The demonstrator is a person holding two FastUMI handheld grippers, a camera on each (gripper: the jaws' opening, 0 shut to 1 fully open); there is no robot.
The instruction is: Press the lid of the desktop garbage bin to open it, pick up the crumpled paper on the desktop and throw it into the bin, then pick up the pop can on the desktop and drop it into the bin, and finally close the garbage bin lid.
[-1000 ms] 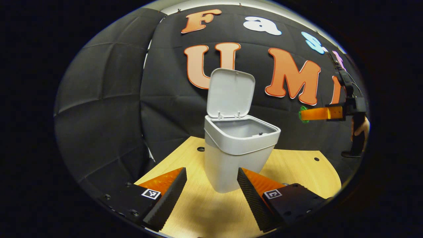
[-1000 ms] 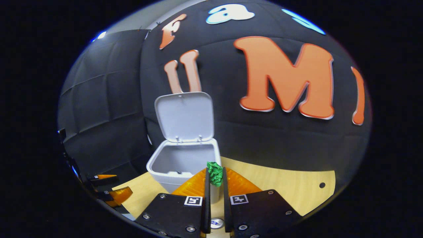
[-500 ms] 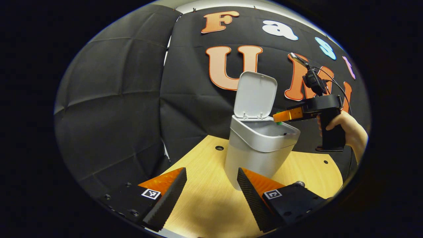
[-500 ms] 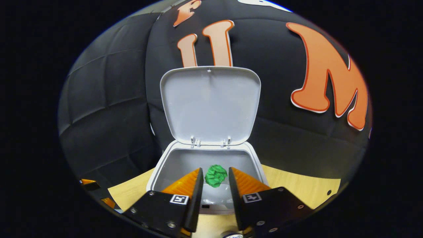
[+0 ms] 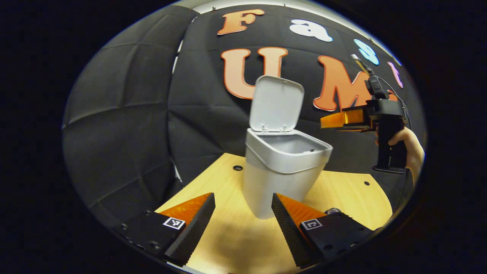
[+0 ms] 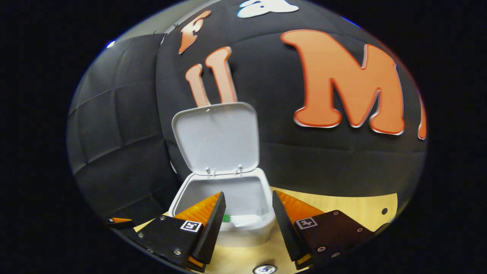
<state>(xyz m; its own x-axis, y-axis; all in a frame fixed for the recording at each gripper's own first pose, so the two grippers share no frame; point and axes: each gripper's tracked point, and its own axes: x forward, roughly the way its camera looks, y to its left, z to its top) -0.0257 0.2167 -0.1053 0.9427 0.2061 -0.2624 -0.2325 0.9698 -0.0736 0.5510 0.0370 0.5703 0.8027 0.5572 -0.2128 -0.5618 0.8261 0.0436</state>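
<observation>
The white bin (image 5: 279, 171) stands on the wooden table (image 5: 354, 192) with its lid (image 5: 277, 102) raised upright. My left gripper (image 5: 242, 195) is open just in front of the bin with nothing between its fingers. To the bin's right, a hand (image 5: 412, 152) holds my right gripper (image 5: 325, 122) above rim height. In the right gripper view the right gripper (image 6: 247, 194) is open and holds nothing, in front of the bin (image 6: 249, 230). A bit of green crumpled paper (image 6: 226, 218) lies inside the bin. The pop can's top (image 6: 265, 269) peeks below the fingers.
Black cloth walls close in behind and left of the bin. The table (image 6: 342, 205) has small round holes (image 5: 237, 168) near its back edge. A round metal top (image 5: 333, 210) shows behind my left gripper's right finger. The left gripper (image 6: 114, 220) sits at the far left edge.
My right gripper has opened and let go of the green paper, which has dropped into the bin. It then drew back to the right of the bin. The left gripper stayed open.
</observation>
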